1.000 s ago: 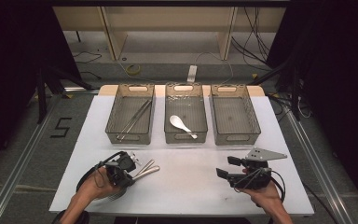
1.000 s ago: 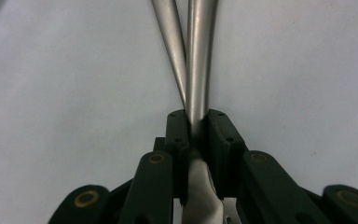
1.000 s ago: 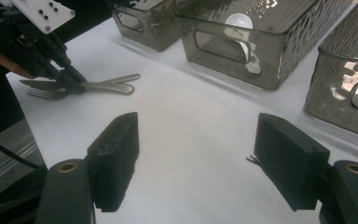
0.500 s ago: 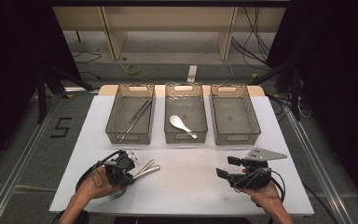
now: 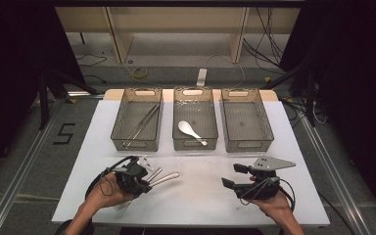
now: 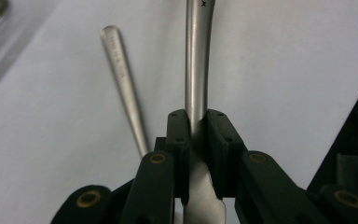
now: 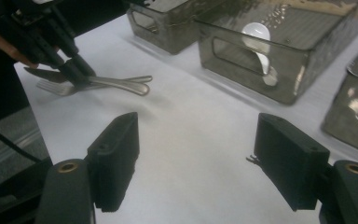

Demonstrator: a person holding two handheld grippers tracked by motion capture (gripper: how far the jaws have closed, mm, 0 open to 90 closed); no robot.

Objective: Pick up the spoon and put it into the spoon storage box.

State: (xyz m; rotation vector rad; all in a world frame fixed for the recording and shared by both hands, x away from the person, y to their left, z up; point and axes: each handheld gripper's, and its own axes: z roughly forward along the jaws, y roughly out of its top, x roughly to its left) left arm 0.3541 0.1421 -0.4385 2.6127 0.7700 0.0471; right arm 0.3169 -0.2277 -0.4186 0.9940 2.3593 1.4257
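Grey floor (image 5: 24,161) at left bears a black "5" (image 5: 64,133); wooden shelving (image 5: 176,29) at top, cables (image 5: 269,29) upper right, darkness at both sides.

Brushed, satin metal handle (image 6: 197,70) pinched in your left gripper (image 6: 196,140), whose jaws are matt black plastic. Second metal handle (image 6: 121,79) beside it, duller, stamped lettering. Table cover (image 5: 200,196): matt white, smooth. Three bins (image 5: 196,144): smoky translucent plastic, glossy. Spoon (image 5: 190,131) in the middle bin: glossy white, ceramic-looking.
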